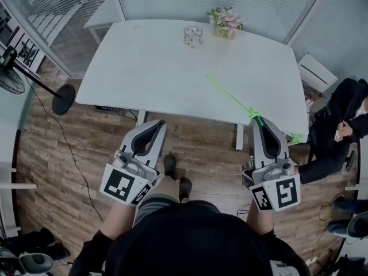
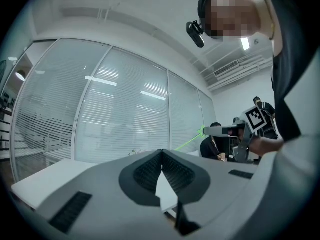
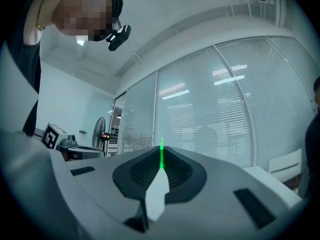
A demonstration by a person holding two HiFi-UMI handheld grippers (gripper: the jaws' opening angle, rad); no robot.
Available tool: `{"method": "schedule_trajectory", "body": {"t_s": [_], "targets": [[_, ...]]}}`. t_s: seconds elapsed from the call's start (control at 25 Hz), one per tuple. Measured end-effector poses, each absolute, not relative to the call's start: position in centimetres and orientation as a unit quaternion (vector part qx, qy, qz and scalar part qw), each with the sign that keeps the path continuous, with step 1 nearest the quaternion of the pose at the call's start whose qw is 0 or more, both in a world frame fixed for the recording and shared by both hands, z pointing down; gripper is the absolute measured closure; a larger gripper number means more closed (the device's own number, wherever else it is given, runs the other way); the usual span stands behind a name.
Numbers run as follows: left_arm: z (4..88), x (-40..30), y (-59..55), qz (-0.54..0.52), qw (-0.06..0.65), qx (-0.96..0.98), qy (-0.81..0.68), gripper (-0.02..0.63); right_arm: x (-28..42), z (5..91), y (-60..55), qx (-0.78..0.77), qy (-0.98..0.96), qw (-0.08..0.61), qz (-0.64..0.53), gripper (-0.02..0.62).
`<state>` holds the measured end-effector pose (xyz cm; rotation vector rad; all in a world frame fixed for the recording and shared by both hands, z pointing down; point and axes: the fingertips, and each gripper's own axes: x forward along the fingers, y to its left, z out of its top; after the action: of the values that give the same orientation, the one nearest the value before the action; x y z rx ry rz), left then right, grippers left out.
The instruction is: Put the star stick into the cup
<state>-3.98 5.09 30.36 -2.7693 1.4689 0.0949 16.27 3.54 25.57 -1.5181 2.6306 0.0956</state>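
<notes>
The thin green star stick (image 1: 230,96) slants out over the white table (image 1: 144,68), its tip toward the table's middle. My right gripper (image 1: 258,119) is shut on the star end, just off the table's near right edge. In the right gripper view the stick (image 3: 161,156) stands pinched between the closed pads. A clear glass cup (image 1: 193,35) stands at the table's far edge, well beyond the stick's tip. The left gripper (image 1: 154,123) hovers below the near edge, shut and holding nothing; its pads (image 2: 172,171) meet in the left gripper view, where the stick (image 2: 187,143) shows off to the right.
A pot of pink flowers (image 1: 226,22) stands just right of the cup. A seated person in dark clothes (image 1: 336,128) is close to the table's right end. A floor fan (image 1: 14,76) stands at the left, and a white chair (image 1: 103,16) behind the table.
</notes>
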Motion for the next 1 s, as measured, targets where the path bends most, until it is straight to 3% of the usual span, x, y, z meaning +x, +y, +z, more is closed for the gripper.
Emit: {"method": "schedule_trajectory", "body": {"t_s": [1.0], "targets": [[30.7, -6.3, -8.4, 0.038, 0.021, -0.895, 0.445, 0.594, 14.1, 25.5, -8.3, -0.523, 0.849, 0.054, 0.048, 0.572]]}}
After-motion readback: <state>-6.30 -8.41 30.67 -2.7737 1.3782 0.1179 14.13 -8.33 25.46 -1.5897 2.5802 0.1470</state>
